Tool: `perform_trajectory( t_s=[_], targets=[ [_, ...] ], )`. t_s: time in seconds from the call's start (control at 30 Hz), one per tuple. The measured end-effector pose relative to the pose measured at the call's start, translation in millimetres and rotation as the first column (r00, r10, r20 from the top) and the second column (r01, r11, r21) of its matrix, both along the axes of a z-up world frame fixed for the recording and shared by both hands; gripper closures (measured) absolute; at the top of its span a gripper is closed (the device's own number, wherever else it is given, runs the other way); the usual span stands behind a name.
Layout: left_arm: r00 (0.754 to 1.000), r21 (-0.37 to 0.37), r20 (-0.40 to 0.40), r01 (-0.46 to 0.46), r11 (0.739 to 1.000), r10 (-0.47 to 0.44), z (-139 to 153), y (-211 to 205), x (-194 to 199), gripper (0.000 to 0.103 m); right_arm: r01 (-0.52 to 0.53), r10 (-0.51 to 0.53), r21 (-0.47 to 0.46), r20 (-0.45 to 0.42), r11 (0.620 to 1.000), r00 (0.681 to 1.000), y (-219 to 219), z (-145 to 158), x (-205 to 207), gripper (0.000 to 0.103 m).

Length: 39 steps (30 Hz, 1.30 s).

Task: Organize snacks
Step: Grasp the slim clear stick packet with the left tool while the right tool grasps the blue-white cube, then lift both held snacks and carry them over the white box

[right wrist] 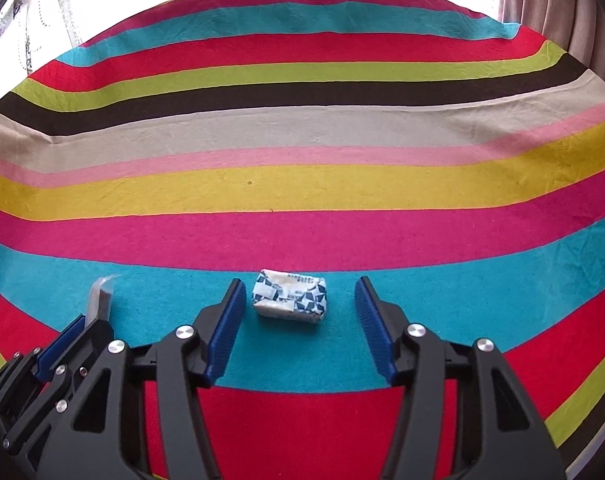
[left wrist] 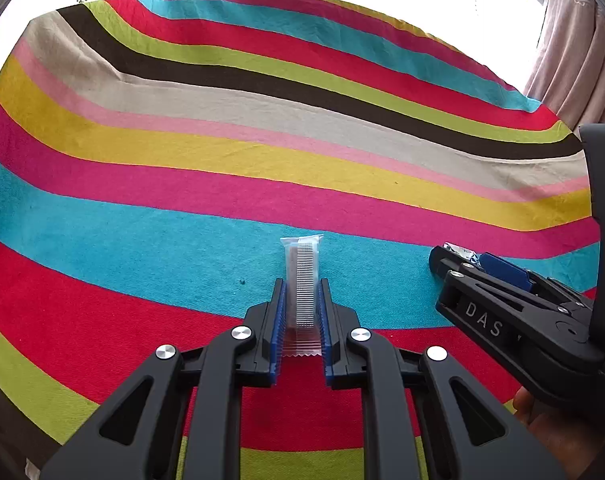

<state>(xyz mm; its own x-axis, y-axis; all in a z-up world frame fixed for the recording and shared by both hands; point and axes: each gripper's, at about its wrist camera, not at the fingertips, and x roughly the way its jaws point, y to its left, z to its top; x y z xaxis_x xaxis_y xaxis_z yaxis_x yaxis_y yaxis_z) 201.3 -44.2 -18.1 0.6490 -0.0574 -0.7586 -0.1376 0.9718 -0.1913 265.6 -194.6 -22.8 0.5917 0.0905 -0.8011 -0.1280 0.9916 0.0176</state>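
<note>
Crinkly blue-and-white wrapped snack (right wrist: pixel 289 295) sits on the turquoise stripe (right wrist: pixel 462 280) between your right gripper (right wrist: pixel 300 300) pads, not yet pinched: light, squashy, take its short sides gently; left gripper (left wrist: pixel 301 300), left of it, clamps the clear-wrapped bar (left wrist: pixel 301 276).

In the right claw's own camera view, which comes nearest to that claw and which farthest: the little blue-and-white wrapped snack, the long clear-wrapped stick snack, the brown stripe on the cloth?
1. Blue-and-white wrapped snack: between the right claw's open fingers.
2. Clear-wrapped stick snack: off left, gripped by the left claw.
3. Brown stripe: far across the striped cloth.
</note>
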Motion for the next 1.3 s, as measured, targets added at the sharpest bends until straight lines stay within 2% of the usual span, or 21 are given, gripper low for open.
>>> perform_trajectory(
  t_s=[0.07, 0.1, 0.63, 0.97, 1.3],
  targets=[
    [1.000, 0.001, 0.001, -0.001, 1.000, 0.001, 0, 0, 0, 0.090, -0.011, 0.011, 0.005, 0.003, 1.000, 1.000, 0, 0, -1, 0.066],
    [1.000, 0.003, 0.000, 0.000, 1.000, 0.000, 0, 0, 0, 0.090, -0.015, 0.015, 0.005, 0.004, 1.000, 1.000, 0, 0, -2, 0.068],
    [1.000, 0.029, 0.007, 0.007, 1.000, -0.007, 12, -11, -14, 0.090, -0.013, 0.015, 0.044, -0.036, 0.999, 0.999, -16, 6, -46, 0.068],
    [1.000, 0.031, 0.019, 0.021, 0.999, -0.021, 30, -34, -46, 0.090, 0.000, 0.001, 0.109, -0.009, 0.994, 1.000, -45, 28, -94, 0.068],
    [0.997, 0.068, 0.023, 0.067, 0.995, -0.069, 45, -67, -78, 0.090, 0.003, -0.005, 0.152, 0.018, 0.988, 1.000, -75, 46, -135, 0.068]
  ],
)
